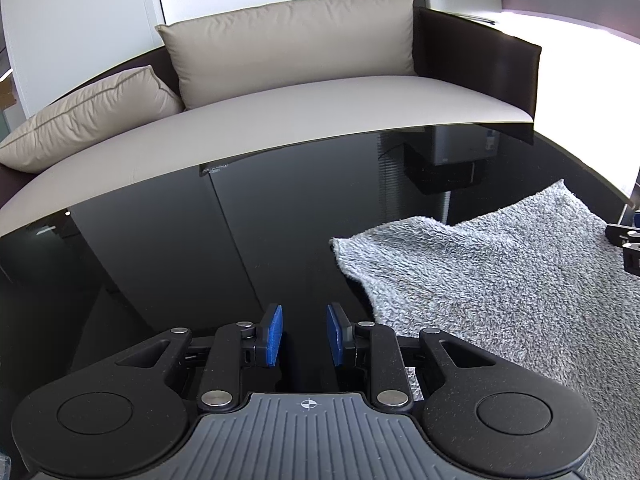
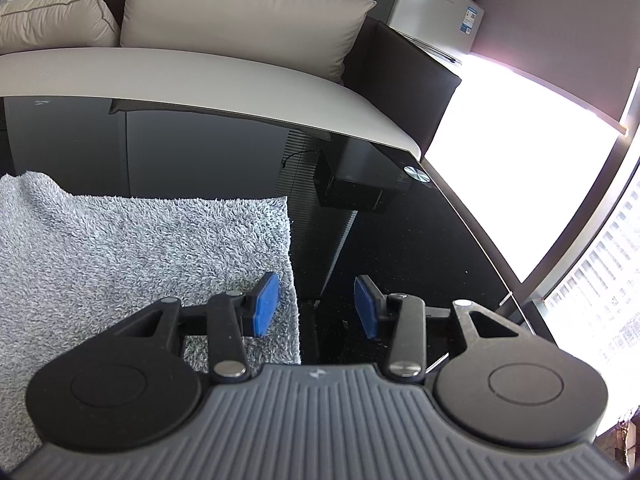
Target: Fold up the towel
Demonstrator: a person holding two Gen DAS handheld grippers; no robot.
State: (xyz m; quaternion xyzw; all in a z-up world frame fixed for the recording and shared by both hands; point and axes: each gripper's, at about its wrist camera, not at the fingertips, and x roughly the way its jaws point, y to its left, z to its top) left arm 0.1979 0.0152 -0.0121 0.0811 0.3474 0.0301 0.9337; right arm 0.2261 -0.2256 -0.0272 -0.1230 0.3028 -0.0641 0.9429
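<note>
Nearest to me, the left hand-held gripper (image 1: 305,334) hangs over bare black glass, its blue pads parted with nothing between them, the grey fluffy towel (image 1: 500,280) lying just to its right. The right hand-held gripper (image 2: 316,308) straddles the towel's (image 2: 140,248) right-hand edge: one pad sits over the pile, the other over the glossy counter (image 2: 400,248), jaws apart and gripping nothing.

The towel lies flat on the counter toward the near edge, one far corner riding higher than the rest in a step, so it looks to me already doubled once or laid unevenly. I'd judge this the pause between folds, both grippers empty. The next move calls for each to pinch a corner or edge, likely the right one closing on the hem beneath it, and the left shifting over to the towel.

Beyond the counter's far edge stands a beige sofa (image 1: 280,92) with cushions. Farther back, a small silver fridge (image 2: 432,12) carries a blue-and-white label, too small to read.
</note>
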